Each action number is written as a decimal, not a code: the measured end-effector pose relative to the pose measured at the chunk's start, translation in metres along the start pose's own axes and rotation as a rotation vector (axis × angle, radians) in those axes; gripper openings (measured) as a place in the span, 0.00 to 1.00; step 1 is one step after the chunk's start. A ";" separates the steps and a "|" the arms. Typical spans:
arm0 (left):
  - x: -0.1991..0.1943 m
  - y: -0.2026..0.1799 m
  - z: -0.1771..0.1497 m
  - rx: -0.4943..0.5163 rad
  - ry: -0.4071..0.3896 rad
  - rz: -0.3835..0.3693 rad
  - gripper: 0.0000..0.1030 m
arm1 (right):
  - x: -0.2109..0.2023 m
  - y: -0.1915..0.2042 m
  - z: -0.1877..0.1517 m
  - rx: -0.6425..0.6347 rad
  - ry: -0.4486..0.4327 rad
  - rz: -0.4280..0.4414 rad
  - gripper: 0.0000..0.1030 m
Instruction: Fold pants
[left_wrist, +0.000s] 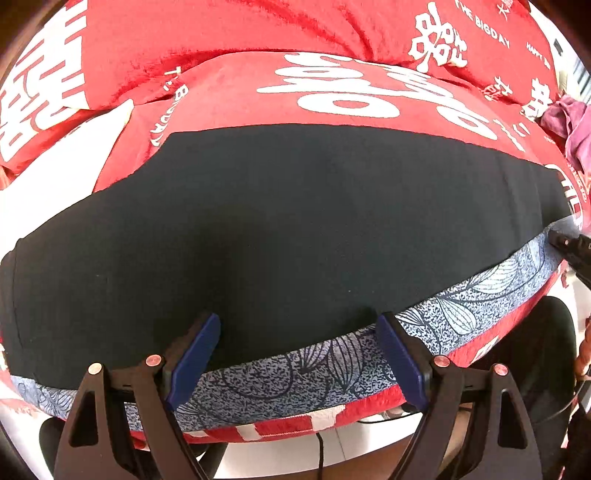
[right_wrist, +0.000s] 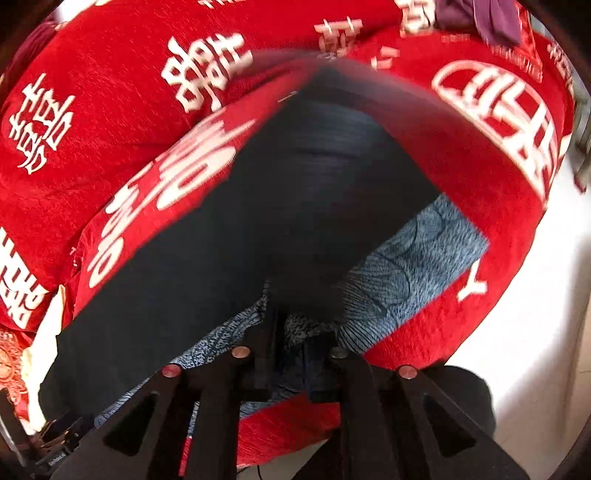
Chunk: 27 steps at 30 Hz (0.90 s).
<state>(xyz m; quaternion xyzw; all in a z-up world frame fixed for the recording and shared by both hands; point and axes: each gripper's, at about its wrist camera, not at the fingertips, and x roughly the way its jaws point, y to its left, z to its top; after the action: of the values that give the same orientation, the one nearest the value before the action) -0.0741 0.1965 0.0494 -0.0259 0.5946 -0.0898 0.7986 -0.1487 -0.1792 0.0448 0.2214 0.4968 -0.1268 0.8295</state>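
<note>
The black pants (left_wrist: 280, 221) lie flat in a long band across a red bedspread with white characters (left_wrist: 221, 88). My left gripper (left_wrist: 295, 328) is open, its blue fingertips (left_wrist: 195, 354) spread just over the pants' near edge. My right gripper (right_wrist: 295, 332) is shut on the near edge of the pants (right_wrist: 258, 221) together with the blue patterned cloth (right_wrist: 406, 266) under them. It also shows at the far right of the left wrist view (left_wrist: 569, 243). The right wrist view is blurred.
A blue-grey leaf-patterned cloth (left_wrist: 332, 362) runs along the bed's near edge under the pants. A purple garment (left_wrist: 569, 122) lies at the far right of the bed. White floor (right_wrist: 535, 332) lies beyond the bed's edge.
</note>
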 end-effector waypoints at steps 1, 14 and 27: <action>0.000 0.000 0.000 -0.002 -0.001 0.003 0.85 | 0.000 0.001 0.002 -0.007 -0.005 -0.004 0.20; 0.004 -0.014 0.010 0.000 0.016 0.000 0.85 | -0.061 -0.072 0.023 0.122 -0.184 -0.220 0.79; 0.011 -0.025 0.014 0.033 0.023 0.003 0.85 | -0.010 -0.100 0.020 0.140 -0.014 -0.075 0.84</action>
<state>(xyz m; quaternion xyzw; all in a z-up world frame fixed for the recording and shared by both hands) -0.0602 0.1687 0.0471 -0.0108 0.6023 -0.0985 0.7921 -0.1808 -0.2760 0.0379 0.2591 0.4888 -0.1936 0.8103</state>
